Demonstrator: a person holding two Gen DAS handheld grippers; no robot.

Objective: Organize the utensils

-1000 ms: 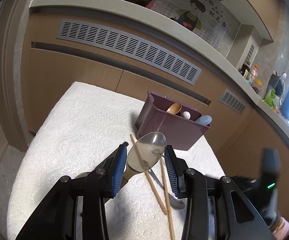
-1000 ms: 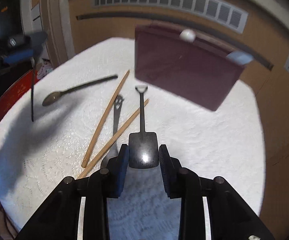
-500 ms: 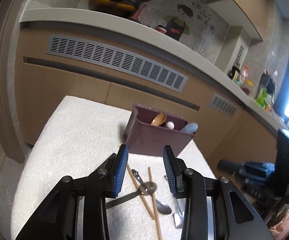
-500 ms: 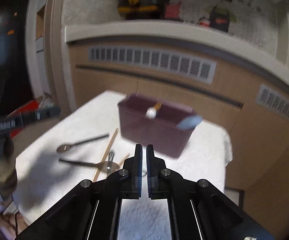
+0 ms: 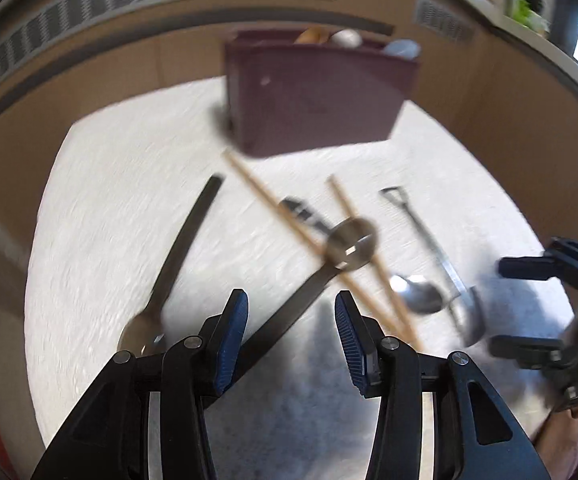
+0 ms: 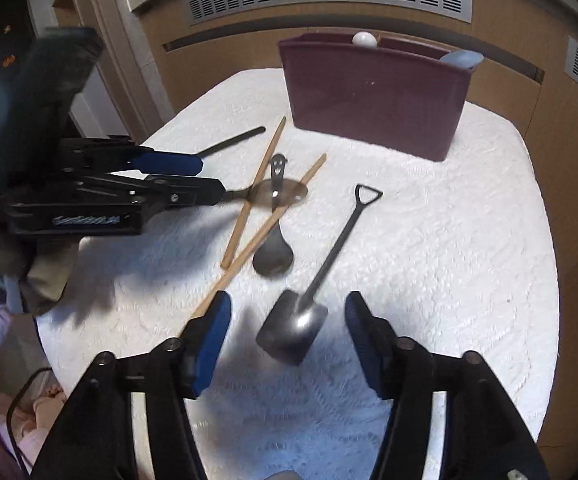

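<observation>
The right tool [image 6: 287, 340] has just spread its blue-padded fingers wide from the pressed-together state of half a second ago, and it now straddles the bowl of the dark metal shovel-shaped spoon [image 6: 295, 330], which lies flat on the white textured tabletop [image 6: 429, 240] with neither pad touching it. The left tool [image 5: 291, 336] has opened a little too; it is empty, tipped down toward the tabletop, with the dark flat handle of the round-bowled steel spoon [image 5: 351, 244] running up between its pads without being pinched. A second ago that spoon's bowl sat between these pads, and now it lies across the pair of light wooden chopsticks [image 6: 257, 208], so it looks dropped, not filed.

Outward from there, a plain steel spoon with a smiley cut-out in its handle [image 6: 275, 254] lies under the chopsticks, and a long dark-handled spoon [image 5: 177, 264] lies apart to the left. The maroon plastic utensil holder [image 6: 373, 96] stands at the far edge of the tabletop, already holding a few pieces. In my judgement both tools are setting up fresh grasps, with most utensils not yet sorted.

Lettering on the left tool's side is too blurred to read.
</observation>
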